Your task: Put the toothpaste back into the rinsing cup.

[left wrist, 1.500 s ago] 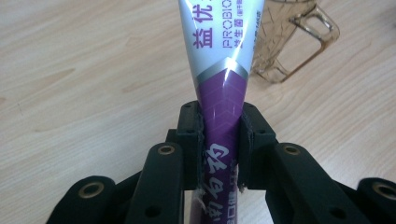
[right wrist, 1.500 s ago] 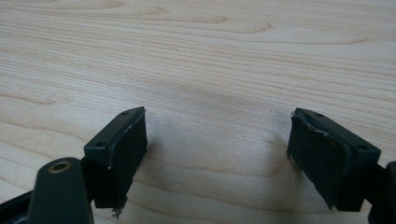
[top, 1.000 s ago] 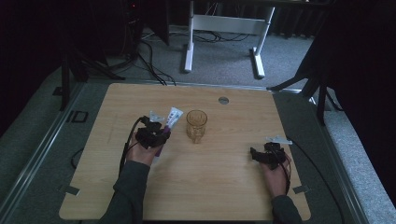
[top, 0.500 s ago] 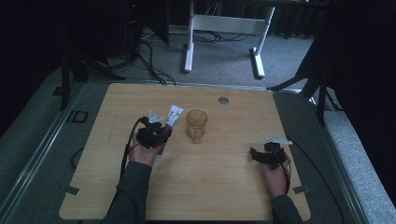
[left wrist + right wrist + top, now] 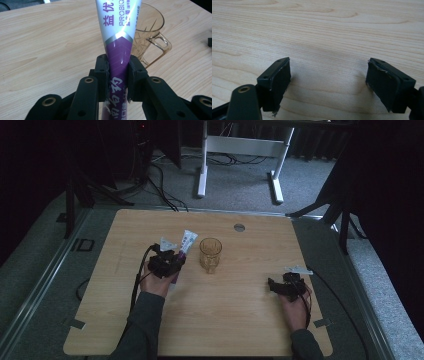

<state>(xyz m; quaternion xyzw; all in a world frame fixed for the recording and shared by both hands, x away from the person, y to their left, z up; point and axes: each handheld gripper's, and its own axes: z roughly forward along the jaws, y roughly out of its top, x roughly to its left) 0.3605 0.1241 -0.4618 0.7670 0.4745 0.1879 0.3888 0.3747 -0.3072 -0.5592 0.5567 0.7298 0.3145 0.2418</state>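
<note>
High view: a wooden table (image 5: pixel 225 320) is seen with a person's forearms coming in from the bottom edge. The left gripper (image 5: pixel 170 262) is held over the left middle of the tabletop, and a white and purple tube (image 5: pixel 186 241) is seen rising from it, slanted up and away toward the far side. A clear glass mug (image 5: pixel 210 254) stands upright just beside the tube, to its right, with its handle turned toward the person. In the left gripper view the tube (image 5: pixel 117 37) is clamped between the two black jaws, whose pads are pressed on its purple lower part; its white upper part carries printed lettering and is seen in front of the mug (image 5: pixel 150 37), so that whether the two touch cannot be told. The right gripper (image 5: pixel 287 285) is held low near the right edge of the table, well apart from the mug and the tube. In the right gripper view its jaws are spread wide with nothing between them, and bare wood grain (image 5: pixel 324 37) is seen beyond the pads (image 5: pixel 279 82). A small round grey disc (image 5: pixel 239 227) is set in the tabletop near the far edge.
</note>
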